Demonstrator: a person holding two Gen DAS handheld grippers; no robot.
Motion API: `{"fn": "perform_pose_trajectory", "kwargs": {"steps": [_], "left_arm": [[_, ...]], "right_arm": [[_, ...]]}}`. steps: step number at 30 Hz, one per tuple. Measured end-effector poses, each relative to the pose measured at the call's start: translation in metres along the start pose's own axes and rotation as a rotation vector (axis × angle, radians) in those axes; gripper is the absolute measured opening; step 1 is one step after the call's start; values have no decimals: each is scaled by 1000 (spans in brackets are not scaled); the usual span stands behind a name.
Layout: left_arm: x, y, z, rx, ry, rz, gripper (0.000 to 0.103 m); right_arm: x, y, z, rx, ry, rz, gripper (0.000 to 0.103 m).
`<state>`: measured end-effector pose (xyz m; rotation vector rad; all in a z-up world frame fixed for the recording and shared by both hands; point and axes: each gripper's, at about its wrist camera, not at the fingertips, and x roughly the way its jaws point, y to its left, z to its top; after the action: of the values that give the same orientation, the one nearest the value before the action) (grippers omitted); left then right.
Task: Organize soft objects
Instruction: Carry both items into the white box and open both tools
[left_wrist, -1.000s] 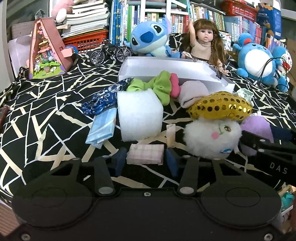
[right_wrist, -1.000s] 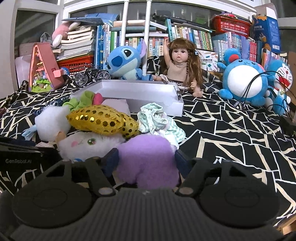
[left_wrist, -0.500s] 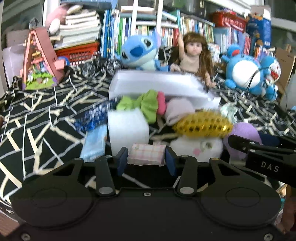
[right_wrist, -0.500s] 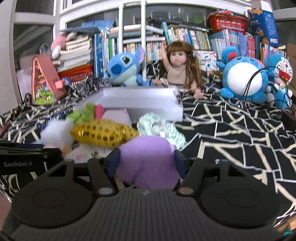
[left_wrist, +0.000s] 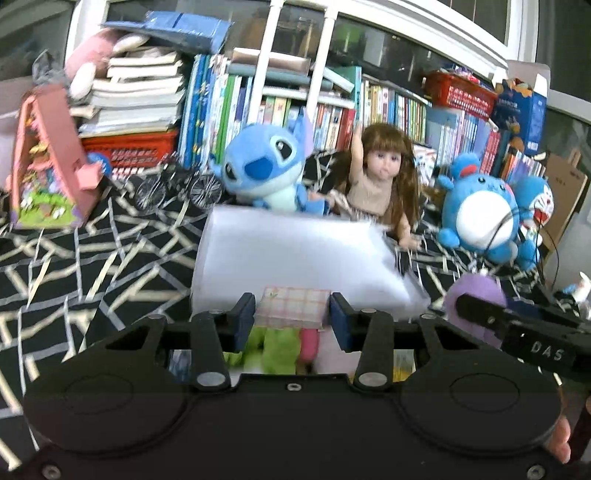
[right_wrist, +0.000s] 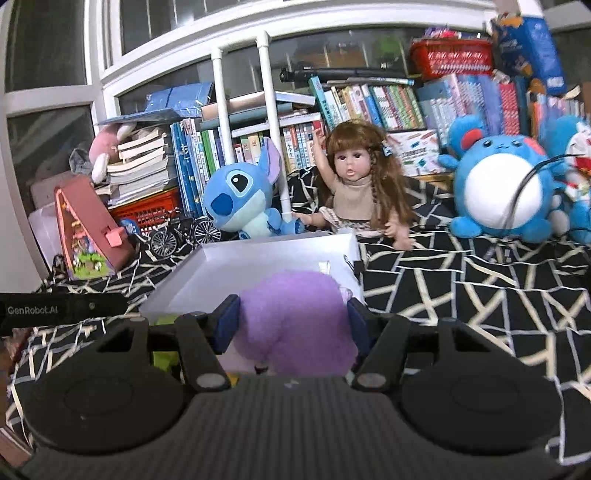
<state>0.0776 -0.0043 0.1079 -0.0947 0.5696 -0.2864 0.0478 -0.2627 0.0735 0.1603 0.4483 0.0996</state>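
Showing fuzzy, rounded purple plush (right_wrist: 295, 317)

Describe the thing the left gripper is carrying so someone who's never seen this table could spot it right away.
Start at the white tray on the black, cream-lined cloth, in front of the blue plush and the doll. Just before its near wall, the left gripper clamps a small flat pad. Unlike the fluffy purple plush in the right gripper, it is pink-checked and squarish.

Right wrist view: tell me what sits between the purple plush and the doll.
The white tray, bare inside, lies between purple plush and doll.
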Motion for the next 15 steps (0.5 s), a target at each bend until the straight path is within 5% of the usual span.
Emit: {"fn": "perform_pose_trajectory", "kwargs": {"steps": [8,15], "left_arm": [[84,1,47,-4,87,28,42],[153,4,43,-13,228,90,42]], "right_arm": [[74,-9,42,18,118,70,64],[130,-7,48,5,255,73,65]]}}
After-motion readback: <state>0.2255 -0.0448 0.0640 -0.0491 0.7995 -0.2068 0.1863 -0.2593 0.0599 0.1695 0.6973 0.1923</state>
